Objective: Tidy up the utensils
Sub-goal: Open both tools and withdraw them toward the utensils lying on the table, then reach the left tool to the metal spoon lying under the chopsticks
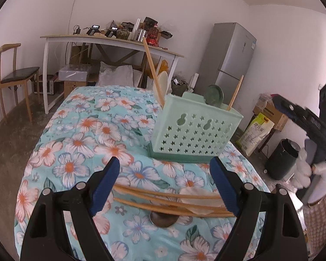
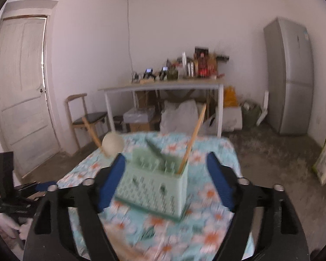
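Left wrist: perforated mint plastic caddy point(image 1: 195, 134); slim wooden chopsticks point(image 1: 167, 202) on floral cloth point(image 1: 80, 143).

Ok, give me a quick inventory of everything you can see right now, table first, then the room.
utensil holder: one, mint green, perforated, on the floral tablecloth
chopsticks in holder: two, wooden, standing tilted
white spoon in holder: one, at its end
green spoon in holder: one, dark green
loose chopsticks: several, wooden, lying on the cloth between the left fingers
metal spoon: one, partly under those chopsticks
white spoon on cloth: one, under the chopsticks
side table: one, white legs, cluttered, by the wall
chair: one, wooden
fridge: one, grey
bin: one, dark
door: one, white
left gripper: open
right gripper: open, nothing held
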`<state>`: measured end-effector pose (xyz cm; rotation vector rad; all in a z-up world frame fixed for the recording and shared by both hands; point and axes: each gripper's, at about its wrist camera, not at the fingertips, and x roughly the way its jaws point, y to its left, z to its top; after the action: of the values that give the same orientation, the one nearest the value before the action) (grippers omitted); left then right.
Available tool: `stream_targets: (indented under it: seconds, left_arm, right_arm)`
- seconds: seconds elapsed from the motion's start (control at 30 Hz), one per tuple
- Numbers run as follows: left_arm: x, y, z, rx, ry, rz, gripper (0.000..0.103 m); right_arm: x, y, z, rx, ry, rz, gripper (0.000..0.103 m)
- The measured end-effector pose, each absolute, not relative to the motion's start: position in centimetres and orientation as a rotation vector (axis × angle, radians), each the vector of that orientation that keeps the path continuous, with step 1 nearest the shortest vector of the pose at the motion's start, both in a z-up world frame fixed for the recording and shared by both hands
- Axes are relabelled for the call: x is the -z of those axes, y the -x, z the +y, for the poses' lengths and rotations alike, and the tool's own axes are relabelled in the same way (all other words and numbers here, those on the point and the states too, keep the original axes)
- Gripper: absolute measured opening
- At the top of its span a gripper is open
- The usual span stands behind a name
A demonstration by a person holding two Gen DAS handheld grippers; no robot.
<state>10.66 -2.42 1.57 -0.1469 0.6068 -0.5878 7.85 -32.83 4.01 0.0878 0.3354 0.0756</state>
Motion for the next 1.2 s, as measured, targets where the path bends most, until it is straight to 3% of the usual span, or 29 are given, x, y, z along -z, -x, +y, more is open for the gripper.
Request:
stream_targets:
  seconds: [0.07, 0.5, 1.2]
  left_arm:
    - [-1.1, -10.4, -2.3, 0.590, 0.142, 0.628, 0.082]
    - [3.9, -8.6, -4.1, 0.549, 0.070, 0.820, 0.082]
    - [5.7, -9.4, -3.3, 0.502, 0.095, 0.888, 0.048]
  right_arm:
    - [-2.5, -7.2, -32.6, -0.098, -0.119, 0.414, 0.090]
    - [8.6, -5.0, -33.7, 0.018, -0.334, 0.843, 0.090]
    - [7.0, -3.1, -28.2, -0.383, -0.284, 0.783, 0.090]
